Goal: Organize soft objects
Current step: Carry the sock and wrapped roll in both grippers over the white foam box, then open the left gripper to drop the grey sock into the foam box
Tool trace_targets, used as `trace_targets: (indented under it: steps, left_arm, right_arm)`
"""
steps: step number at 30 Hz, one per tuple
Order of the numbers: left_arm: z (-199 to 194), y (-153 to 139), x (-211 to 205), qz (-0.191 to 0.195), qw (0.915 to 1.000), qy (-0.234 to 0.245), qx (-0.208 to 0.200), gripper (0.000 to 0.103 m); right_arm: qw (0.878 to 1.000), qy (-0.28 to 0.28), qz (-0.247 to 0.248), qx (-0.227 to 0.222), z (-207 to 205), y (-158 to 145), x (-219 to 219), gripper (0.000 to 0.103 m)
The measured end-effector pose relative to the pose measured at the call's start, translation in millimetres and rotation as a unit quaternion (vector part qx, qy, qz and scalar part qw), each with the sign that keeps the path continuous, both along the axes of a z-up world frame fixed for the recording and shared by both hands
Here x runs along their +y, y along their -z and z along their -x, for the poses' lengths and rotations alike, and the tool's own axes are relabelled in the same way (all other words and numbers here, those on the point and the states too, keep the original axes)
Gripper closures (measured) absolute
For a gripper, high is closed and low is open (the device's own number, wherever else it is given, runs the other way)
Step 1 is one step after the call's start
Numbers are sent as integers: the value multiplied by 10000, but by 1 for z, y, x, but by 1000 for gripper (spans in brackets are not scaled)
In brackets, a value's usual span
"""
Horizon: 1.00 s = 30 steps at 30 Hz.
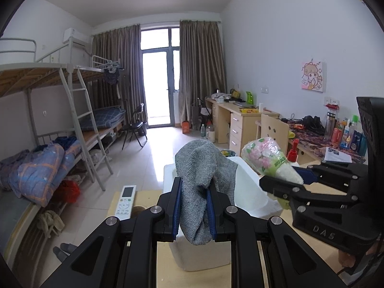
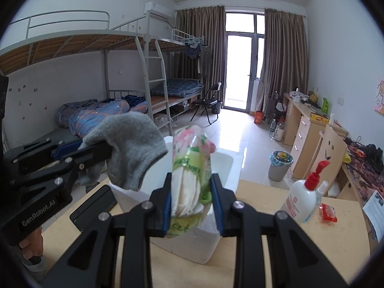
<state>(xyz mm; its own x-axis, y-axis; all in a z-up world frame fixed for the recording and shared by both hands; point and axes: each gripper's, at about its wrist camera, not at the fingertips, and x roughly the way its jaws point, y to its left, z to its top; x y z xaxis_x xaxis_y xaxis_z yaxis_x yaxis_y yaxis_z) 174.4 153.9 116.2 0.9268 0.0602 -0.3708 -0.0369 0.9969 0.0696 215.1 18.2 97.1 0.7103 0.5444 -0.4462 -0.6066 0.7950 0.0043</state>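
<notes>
Both soft things are picked up but neither is stowed yet: the left tongs (image 1: 194, 212) are clamped on a gray sock (image 1: 204, 168) and the right tongs (image 2: 192, 201) are pinched on a floral tissue pack (image 2: 192, 168), each held in the air above the white foam box (image 1: 249, 187) on the table (image 2: 300, 252). The part of the box's inside that shows looks empty, though much of it is hidden behind the sock and the tongs. Judging by this, what remains is lowering and releasing both items into the box.
</notes>
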Motion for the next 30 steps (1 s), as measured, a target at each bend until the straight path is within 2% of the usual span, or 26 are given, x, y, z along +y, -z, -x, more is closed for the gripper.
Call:
trace_targets:
  steps: [4, 8, 26, 30]
  left_arm:
    - [-13, 1, 1, 34, 10000, 21, 43, 83]
    - [-27, 3, 5, 234, 9992, 180, 268, 83]
    - [-65, 15, 7, 395, 9971, 310, 579, 83]
    - [-73, 17, 8, 404, 9969, 136, 656, 77]
  right_arm:
    - [10000, 16, 10, 35, -9, 3, 4, 70]
    - [10000, 40, 5, 83, -17, 5, 5, 70]
    - [9993, 351, 24, 89, -17, 5, -13, 70]
    - [9992, 392, 34, 97, -18, 6, -16, 70]
